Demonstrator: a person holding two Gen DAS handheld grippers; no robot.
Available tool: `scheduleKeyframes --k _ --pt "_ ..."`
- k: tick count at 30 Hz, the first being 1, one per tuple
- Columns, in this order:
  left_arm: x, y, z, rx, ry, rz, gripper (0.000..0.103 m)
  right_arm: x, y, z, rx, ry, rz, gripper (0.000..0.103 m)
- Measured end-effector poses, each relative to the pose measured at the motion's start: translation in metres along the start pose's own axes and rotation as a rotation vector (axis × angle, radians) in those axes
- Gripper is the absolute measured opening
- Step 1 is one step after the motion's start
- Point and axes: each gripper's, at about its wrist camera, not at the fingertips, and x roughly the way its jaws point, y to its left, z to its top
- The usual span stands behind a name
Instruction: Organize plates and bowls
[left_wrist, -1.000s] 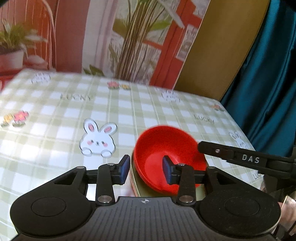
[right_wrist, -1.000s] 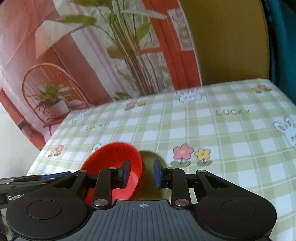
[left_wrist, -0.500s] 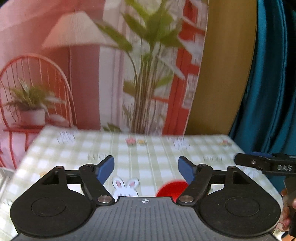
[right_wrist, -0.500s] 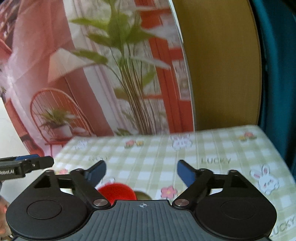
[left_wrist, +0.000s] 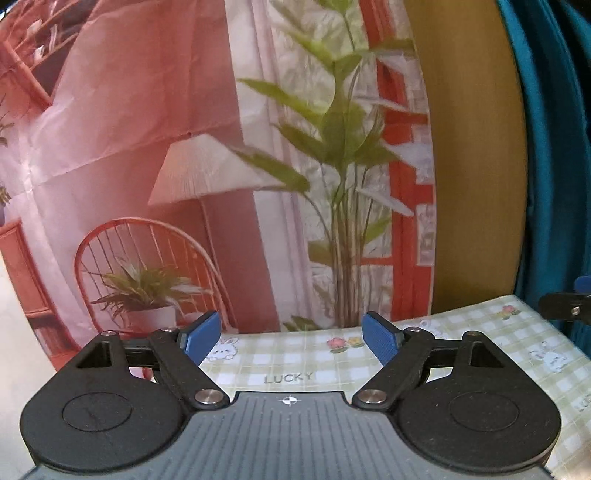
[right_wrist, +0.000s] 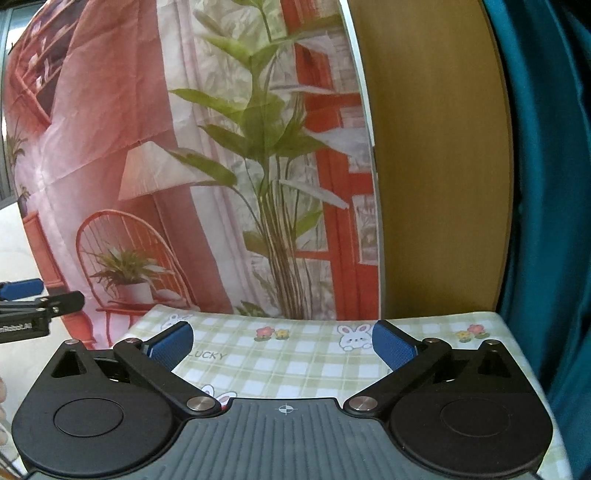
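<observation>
Left wrist view: my left gripper (left_wrist: 291, 334) is above the table (left_wrist: 461, 332), its jaws spread wide and opening, with nothing between the blue pads (left_wrist: 380, 338); only the green-and-white checked cloth with its "LUCKY" print (left_wrist: 289, 377) shows through the gap. At the right edge of this view, over the table's right side, the black arm and blue tip of my right gripper (left_wrist: 565, 302) poke in.

Right wrist view: my right gripper (right_wrist: 282, 345) is also opening, the pads far apart and holding nothing. Between them lie the cloth's flower print (right_wrist: 271, 333) and a rabbit print (right_wrist: 354, 336) near the table's far edge. My left gripper (right_wrist: 33, 299) shows at the left border, beyond the table's left edge as seen from here.

I cannot see any plate or bowl for certain in either view; a thin red sliver (right_wrist: 221, 406) peeks out just above my right gripper's body, at the table's near part, too small to tell what it is.

Behind the far edge hangs a printed backdrop (right_wrist: 184, 166) of a plant, lamp and chair, with a wooden panel (right_wrist: 436, 166) and a teal curtain (right_wrist: 546, 184) to its right.
</observation>
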Motion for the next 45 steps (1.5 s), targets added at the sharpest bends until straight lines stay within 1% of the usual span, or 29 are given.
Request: scheduleKeyframes --k 4,7,9,11,15,24,45 --pt "-0.02 0.008 0.004 -0.055 -0.018 -0.06 0.086 -0.013 0.006 0.002 -0.003 -0.015 -0.009 0.103" --pt "-0.031 0.011 0.005 -0.07 -0.043 -0.083 0.086 -0.024 0.011 0.005 -0.01 -0.036 -0.045 0.103" --pt "-0.038 0.01 0.005 -0.069 -0.052 -0.073 0.086 -0.032 0.014 0.006 -0.011 -0.054 -0.055 0.103" --pt "-0.043 0.01 0.006 -0.075 -0.064 -0.069 0.086 -0.039 0.015 0.007 -0.005 -0.062 -0.045 0.103" --pt "-0.052 0.012 0.007 -0.098 -0.076 -0.083 0.086 -0.048 0.018 0.009 -0.01 -0.067 -0.034 0.103" --pt "-0.063 0.012 0.007 -0.123 -0.09 -0.09 0.086 -0.063 0.02 0.013 -0.022 -0.094 -0.028 0.103" --pt "-0.064 0.015 0.006 -0.127 -0.083 -0.089 0.086 -0.064 0.022 0.015 -0.024 -0.095 -0.029 0.103"
